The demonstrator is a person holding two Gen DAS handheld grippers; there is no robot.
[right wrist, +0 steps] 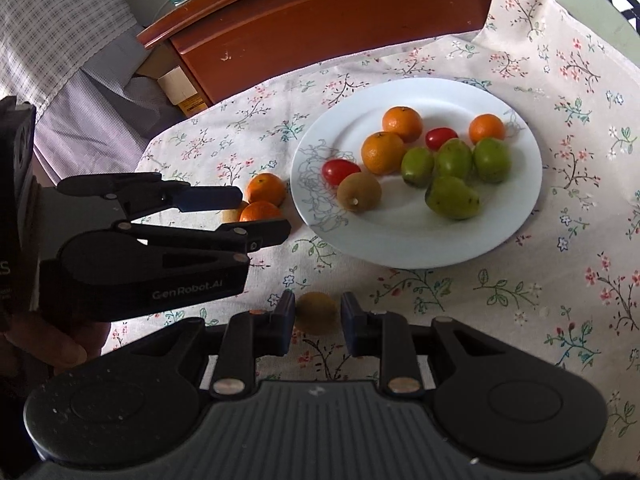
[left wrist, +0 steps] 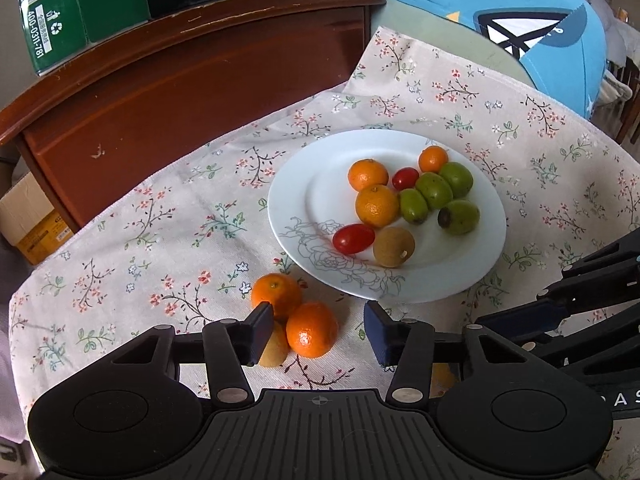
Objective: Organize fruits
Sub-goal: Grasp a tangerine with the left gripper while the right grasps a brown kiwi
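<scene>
A white plate (left wrist: 292,200) (right wrist: 516,216) on the floral cloth holds three oranges, two cherry tomatoes, several green fruits and a brown kiwi (left wrist: 394,247) (right wrist: 359,192). Two oranges (left wrist: 312,329) (left wrist: 276,294) and a yellowish fruit (left wrist: 275,348) lie on the cloth left of the plate. My left gripper (left wrist: 318,330) (right wrist: 256,214) is open around the nearer orange. My right gripper (right wrist: 316,316) is open, its fingers on either side of a brown kiwi (right wrist: 316,313) on the cloth; I cannot tell if they touch it.
A dark wooden cabinet (left wrist: 180,92) stands behind the table with green boxes (left wrist: 80,4) on top. A cardboard box (left wrist: 32,220) sits on the floor at left. A blue cloth (left wrist: 500,12) lies at the far right.
</scene>
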